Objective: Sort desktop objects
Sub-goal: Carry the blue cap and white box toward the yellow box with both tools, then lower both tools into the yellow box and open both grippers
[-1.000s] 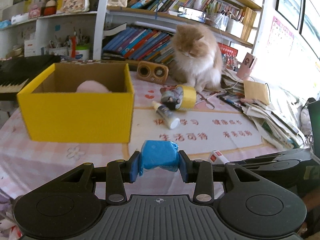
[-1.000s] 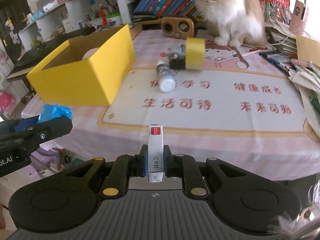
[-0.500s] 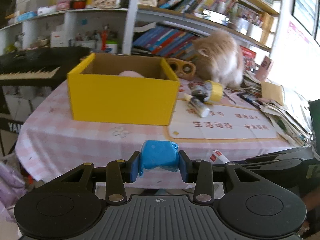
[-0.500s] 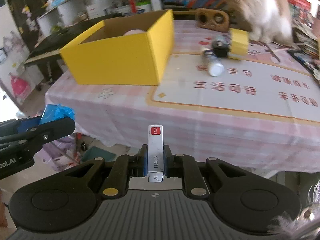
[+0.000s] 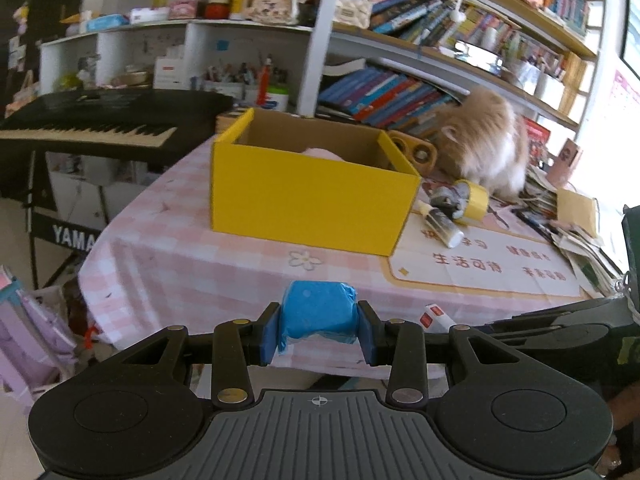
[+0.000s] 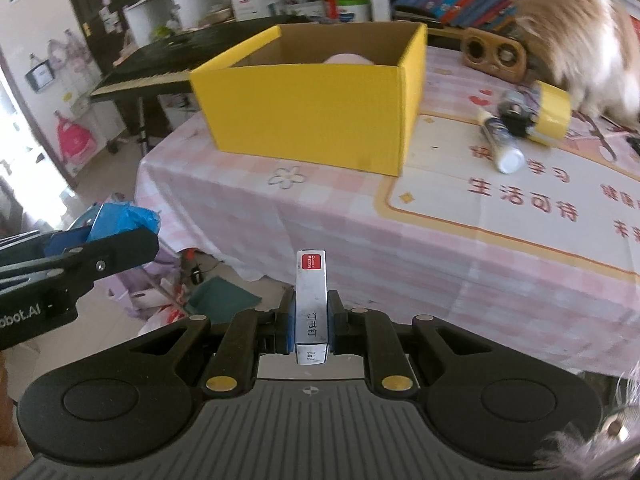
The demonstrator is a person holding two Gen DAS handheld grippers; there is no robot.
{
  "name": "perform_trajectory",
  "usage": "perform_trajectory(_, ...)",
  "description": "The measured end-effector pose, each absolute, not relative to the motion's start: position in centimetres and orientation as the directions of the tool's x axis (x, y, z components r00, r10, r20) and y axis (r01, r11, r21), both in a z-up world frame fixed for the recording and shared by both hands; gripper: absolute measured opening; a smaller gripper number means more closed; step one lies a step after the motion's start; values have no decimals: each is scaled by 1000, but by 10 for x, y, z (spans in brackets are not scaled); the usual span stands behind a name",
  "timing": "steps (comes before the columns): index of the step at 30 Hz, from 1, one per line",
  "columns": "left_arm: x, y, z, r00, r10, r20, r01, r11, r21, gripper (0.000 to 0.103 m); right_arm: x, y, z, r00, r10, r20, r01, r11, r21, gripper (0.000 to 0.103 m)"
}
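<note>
My left gripper is shut on a blue wrapped packet, held off the table's near corner. My right gripper is shut on a small silver staple box with a red label, also in front of the table edge. The left gripper with its blue packet shows at the left of the right wrist view. An open yellow cardboard box stands on the pink checked tablecloth, with a pale pink thing inside. A glue bottle and a yellow tape roll lie right of the box.
A fluffy ginger-and-white cat sits at the back right of the table beside a wooden speaker. Papers and books pile at the right edge. A black keyboard stands left of the table, shelves behind, bags on the floor.
Both grippers have pulled back and leftward from the table with their loads; the yellow box now sits farther off and more to the right. The cat has lowered its head.
</note>
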State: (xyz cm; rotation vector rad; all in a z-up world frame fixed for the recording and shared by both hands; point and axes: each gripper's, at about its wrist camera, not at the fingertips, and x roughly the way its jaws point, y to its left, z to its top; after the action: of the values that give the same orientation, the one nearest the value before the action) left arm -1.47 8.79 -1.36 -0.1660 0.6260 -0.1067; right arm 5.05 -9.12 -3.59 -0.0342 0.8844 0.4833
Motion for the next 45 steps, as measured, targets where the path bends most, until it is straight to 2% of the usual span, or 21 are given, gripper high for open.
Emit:
perform_trajectory(18, 9, 99, -4, 838, -73, -540, -25, 985, -172, 38, 83, -75, -24, 526, 450, -722, -505, 848, 161, 13)
perform_trajectory(24, 41, 100, 20, 876, -54, -479, -13, 991, -135, 38, 114, -78, -2, 549, 490, -677, -530, 831, 172, 13)
perform_trajectory(35, 121, 91, 56, 934, -35, -355, 7, 997, -81, 38, 195, -87, 57, 652, 532, -540, -544, 825, 156, 13)
perform_trajectory(41, 165, 84, 56, 929, -22, -368, 7, 999, -42, 38, 245, -84, 56, 638, 523, -565, -551, 823, 139, 13)
perform_trajectory(45, 193, 83, 45, 901, -18, -433, 12, 1000, -18, 38, 272, -74, 40, 587, 524, -617, -561, 813, 158, 13)
